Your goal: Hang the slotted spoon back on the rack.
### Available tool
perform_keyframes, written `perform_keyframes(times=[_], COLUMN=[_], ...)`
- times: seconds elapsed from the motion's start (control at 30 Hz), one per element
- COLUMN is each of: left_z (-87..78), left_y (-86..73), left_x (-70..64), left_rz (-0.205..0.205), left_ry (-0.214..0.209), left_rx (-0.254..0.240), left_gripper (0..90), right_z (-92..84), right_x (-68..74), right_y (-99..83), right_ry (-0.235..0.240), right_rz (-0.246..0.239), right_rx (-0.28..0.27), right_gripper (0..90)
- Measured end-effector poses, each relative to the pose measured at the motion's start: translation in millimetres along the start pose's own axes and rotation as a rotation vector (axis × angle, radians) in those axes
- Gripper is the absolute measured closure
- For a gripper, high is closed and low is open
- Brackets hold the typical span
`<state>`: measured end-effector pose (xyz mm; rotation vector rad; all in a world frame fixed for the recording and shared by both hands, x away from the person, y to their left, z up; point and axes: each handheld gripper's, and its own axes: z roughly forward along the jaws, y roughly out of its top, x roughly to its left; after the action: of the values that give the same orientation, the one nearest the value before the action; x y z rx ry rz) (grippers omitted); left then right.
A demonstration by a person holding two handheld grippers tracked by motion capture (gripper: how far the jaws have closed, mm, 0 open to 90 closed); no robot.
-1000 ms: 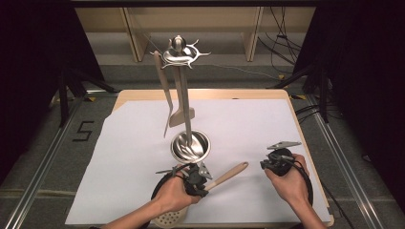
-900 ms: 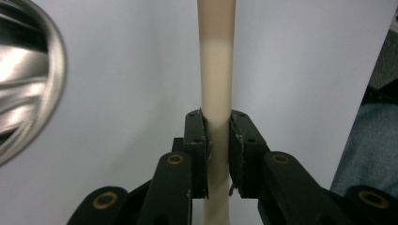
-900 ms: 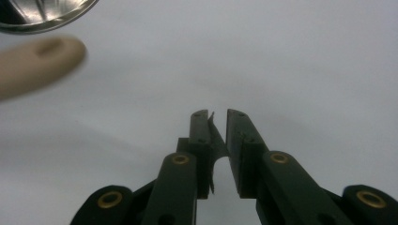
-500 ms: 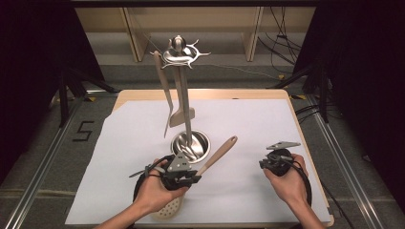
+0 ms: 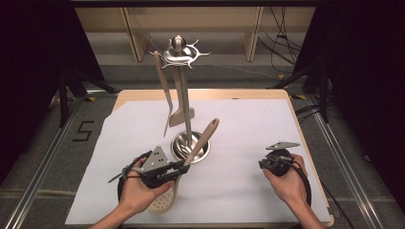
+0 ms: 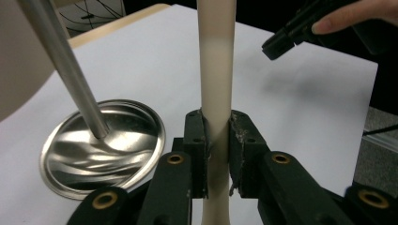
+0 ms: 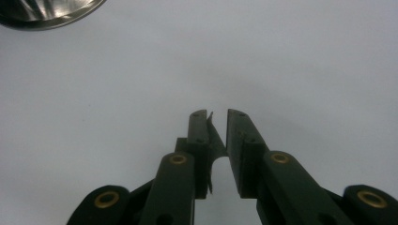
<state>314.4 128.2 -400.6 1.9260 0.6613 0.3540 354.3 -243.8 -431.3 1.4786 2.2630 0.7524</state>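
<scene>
Spoon's bowl [image 5: 162,202] half under left hand [image 5: 138,191]

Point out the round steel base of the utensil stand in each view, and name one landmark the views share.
High view: the steel base sits at centre, just beyond the left gripper.
Left gripper view: lower left, with the stand's pole rising from it.
Right gripper view: a sliver of it at the top-left corner.
Shared landmark: the white sheet covering the table.

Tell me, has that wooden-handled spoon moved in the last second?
Yes. The spoon, clamped in the left gripper, has swung up: its handle tip, earlier low and right of the stand's round metal base, now rises above the base beside the pole.
</scene>
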Motion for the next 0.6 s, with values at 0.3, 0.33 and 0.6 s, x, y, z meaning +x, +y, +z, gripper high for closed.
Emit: perform_keyframes(times=[0.3, 0.33, 0.6], left_z=[-19.8, -21.3, -32.1], left_y=[-0.4, -0.5, 1.3], left_x=[5.4, 6.0, 10.5], left_rz=[-0.011, -0.015, -0.02], left_ry=[0.033, 0.035, 0.05], left_rx=[-0.051, -0.062, -0.106], left_gripper=[78.0, 78.0, 78.0], right_z=[0.1, 0.3, 1.9], right_x=[0.0, -0.1, 0.2], right_y=[-0.4, -0.9, -3.1], right_ry=[0.003, 0.003, 0.006], right_rz=[-0.005, -0.004, -0.004], right_rx=[-0.007, -0.007, -0.014], right_gripper=[80.0, 80.0, 79.4])
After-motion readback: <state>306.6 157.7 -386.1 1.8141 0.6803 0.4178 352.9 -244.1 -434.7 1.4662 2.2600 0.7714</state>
